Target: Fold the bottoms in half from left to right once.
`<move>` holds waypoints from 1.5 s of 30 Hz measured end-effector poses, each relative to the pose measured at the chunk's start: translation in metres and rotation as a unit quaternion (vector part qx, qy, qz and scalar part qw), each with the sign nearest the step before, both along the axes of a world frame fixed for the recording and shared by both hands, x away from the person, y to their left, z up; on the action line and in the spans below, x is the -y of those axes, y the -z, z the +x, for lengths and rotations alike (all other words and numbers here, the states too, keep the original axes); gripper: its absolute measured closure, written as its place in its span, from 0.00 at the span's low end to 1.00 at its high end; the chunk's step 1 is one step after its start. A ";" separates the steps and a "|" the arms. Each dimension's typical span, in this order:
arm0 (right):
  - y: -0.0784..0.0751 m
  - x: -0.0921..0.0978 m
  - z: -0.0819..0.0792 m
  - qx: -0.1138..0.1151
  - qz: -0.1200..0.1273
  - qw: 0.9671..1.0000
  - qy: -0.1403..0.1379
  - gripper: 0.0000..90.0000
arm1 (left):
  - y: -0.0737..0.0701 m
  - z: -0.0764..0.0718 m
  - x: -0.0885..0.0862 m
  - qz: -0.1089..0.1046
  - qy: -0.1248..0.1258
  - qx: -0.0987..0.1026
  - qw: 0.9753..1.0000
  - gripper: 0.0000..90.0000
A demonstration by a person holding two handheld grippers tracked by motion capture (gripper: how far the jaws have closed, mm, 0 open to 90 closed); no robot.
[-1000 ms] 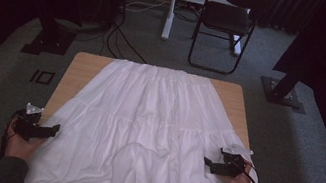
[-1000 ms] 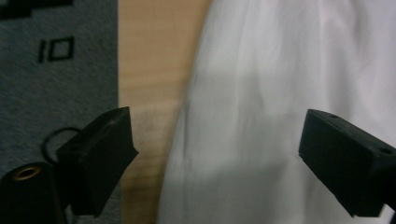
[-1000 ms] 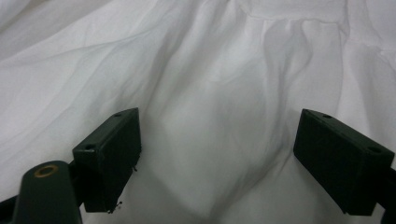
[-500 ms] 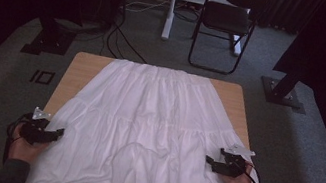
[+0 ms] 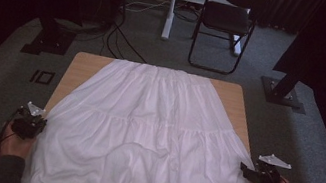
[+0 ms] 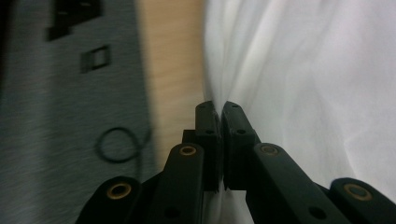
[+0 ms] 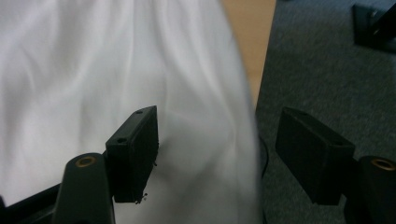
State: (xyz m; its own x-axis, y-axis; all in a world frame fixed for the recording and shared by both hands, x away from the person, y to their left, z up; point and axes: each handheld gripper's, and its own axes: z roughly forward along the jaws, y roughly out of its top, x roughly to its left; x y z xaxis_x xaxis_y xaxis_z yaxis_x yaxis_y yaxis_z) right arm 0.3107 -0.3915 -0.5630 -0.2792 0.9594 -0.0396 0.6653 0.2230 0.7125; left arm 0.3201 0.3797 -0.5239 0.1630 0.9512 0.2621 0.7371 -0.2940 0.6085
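Left gripper [image 6: 219, 109] jaws clamp the white tiered cotton skirt [image 5: 148, 134] at its edge on the wooden desk [image 5: 83, 65], right gripper [image 7: 224, 149] jaws gaping astride the opposite edge, evidently to grip both sides.

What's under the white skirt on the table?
Under the white skirt lies a wooden table, bare at the far corners and along both side edges. The skirt covers the rest of the tabletop and its near edge, so anything lying beneath there stays hidden.
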 end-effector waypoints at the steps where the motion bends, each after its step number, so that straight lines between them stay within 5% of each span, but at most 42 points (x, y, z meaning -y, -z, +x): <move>1: 0.002 0.000 -0.001 0.001 0.005 1.000 -0.001 0.36 | -0.002 0.002 -0.004 0.010 -0.009 0.002 1.000 0.97; 5: 0.001 -0.004 -0.004 -0.003 0.023 0.999 -0.024 0.63 | -0.009 0.014 -0.027 0.038 -0.054 0.006 0.998 0.98; 8: -0.001 -0.010 -0.006 -0.008 0.008 0.999 -0.039 0.90 | -0.014 0.021 -0.047 0.061 -0.105 0.011 0.993 0.98; 11: -0.002 -0.014 -0.006 -0.007 0.000 0.999 -0.037 0.96 | -0.019 0.023 -0.059 0.069 -0.142 0.017 0.987 0.98; 13: -0.001 -0.014 -0.006 -0.006 0.006 0.999 -0.039 0.96 | -0.021 0.022 -0.058 0.062 -0.137 0.023 0.988 0.98; 19: -0.001 -0.019 -0.005 -0.005 0.007 0.999 -0.044 0.95 | -0.029 0.013 -0.031 0.056 -0.085 0.046 0.994 0.98; 20: -0.001 -0.020 -0.006 -0.004 0.008 0.999 -0.045 0.95 | -0.036 0.008 -0.020 0.043 -0.057 0.056 0.996 0.98; 24: -0.001 -0.020 -0.007 -0.003 0.010 0.999 -0.045 0.95 | -0.050 -0.001 -0.003 0.012 -0.016 0.074 0.997 0.98; 27: 0.000 -0.020 -0.007 -0.001 0.011 0.999 -0.047 0.95 | -0.064 -0.008 0.012 -0.028 0.023 0.089 0.995 0.98; 31: 0.000 -0.022 -0.007 0.000 0.011 0.999 -0.047 0.95 | -0.084 -0.015 0.043 -0.057 0.089 0.098 0.990 0.97; 32: 0.000 -0.023 -0.007 0.000 0.011 0.999 -0.048 0.95 | -0.094 -0.019 0.061 -0.072 0.117 0.107 0.985 0.98; 33: 0.000 -0.023 -0.007 0.000 0.011 0.999 -0.048 0.95 | -0.094 -0.019 0.061 -0.072 0.117 0.107 0.985 0.98; 34: 0.000 -0.024 -0.007 0.001 0.011 0.999 -0.050 0.95 | -0.097 -0.020 0.072 -0.086 0.130 0.111 0.982 0.98; 38: 0.000 -0.025 -0.007 0.002 0.013 0.999 -0.050 0.95 | -0.104 -0.024 0.129 -0.100 0.208 0.104 0.967 0.98; 40: 0.000 -0.026 -0.007 0.001 0.012 0.999 -0.050 0.95 | -0.109 -0.023 0.159 -0.113 0.242 0.107 0.958 0.98; 41: 0.000 -0.027 -0.006 0.001 0.011 0.999 -0.051 0.95 | -0.112 -0.021 0.174 -0.127 0.264 0.108 0.950 0.98; 42: 0.000 -0.028 -0.006 0.001 0.009 0.999 -0.052 0.95 | -0.114 -0.017 0.201 -0.172 0.308 0.105 0.930 0.98; 43: 0.000 -0.028 -0.006 0.001 0.009 0.999 -0.052 0.95 | -0.114 -0.017 0.201 -0.172 0.308 0.105 0.930 0.98; 45: 0.000 -0.029 -0.005 0.002 0.009 0.999 -0.052 0.95 | -0.112 -0.011 0.228 -0.218 0.342 0.096 0.909 0.98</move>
State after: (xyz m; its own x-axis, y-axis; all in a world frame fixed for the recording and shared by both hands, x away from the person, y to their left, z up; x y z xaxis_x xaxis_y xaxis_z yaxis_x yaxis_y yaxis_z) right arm 0.3054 -0.3623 -0.5630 -0.3780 0.9255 -0.0241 0.6357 0.2784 0.7200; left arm 0.3089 0.1521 -0.4116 0.7465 0.6647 -0.0289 0.3398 -0.3435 0.8755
